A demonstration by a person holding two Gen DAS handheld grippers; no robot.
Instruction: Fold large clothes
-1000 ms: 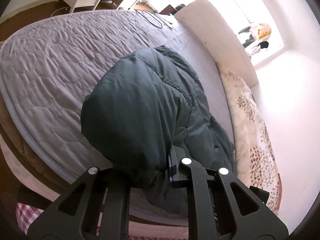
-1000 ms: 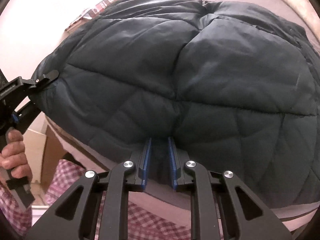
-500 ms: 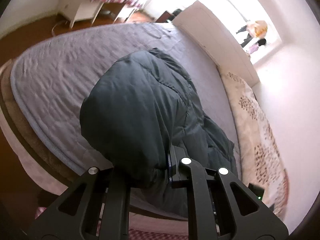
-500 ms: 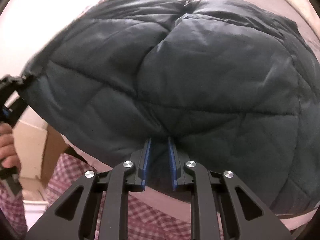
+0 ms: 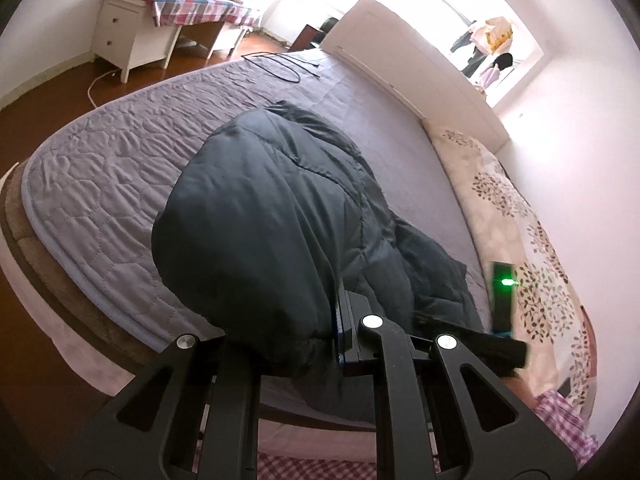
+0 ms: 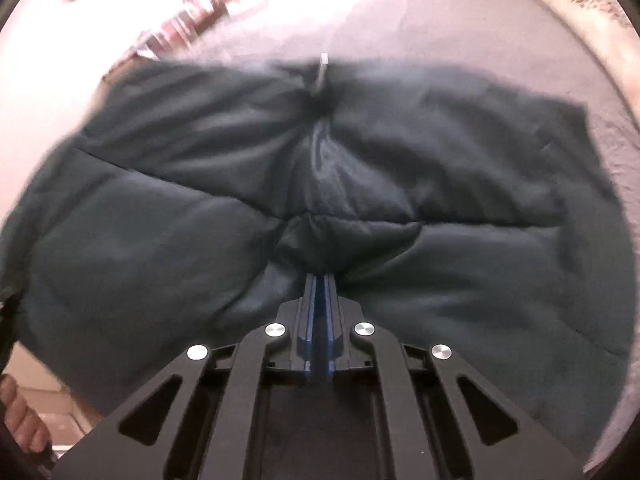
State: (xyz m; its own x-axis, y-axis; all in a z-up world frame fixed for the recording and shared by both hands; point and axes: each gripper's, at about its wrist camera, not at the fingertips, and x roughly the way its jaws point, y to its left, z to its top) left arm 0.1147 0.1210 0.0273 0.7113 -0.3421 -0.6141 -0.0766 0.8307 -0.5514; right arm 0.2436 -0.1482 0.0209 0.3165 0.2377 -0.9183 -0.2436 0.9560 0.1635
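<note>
The dark padded coat [image 5: 260, 240] is held lifted over the bed [image 5: 100, 168], pinched by the left gripper [image 5: 336, 332] and by the right gripper [image 6: 318, 280], whose jaws have just closed, so a fold can be made.

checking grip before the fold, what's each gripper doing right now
left gripper: shut on the dark padded jacket, hem bunched between its jaws.
right gripper: jaws have just closed; shut, with jacket fabric pinched at the tips.

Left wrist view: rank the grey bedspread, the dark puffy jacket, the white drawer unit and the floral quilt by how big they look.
1. Grey bedspread
2. Dark puffy jacket, close to the camera
3. Floral quilt
4. White drawer unit, far off
</note>
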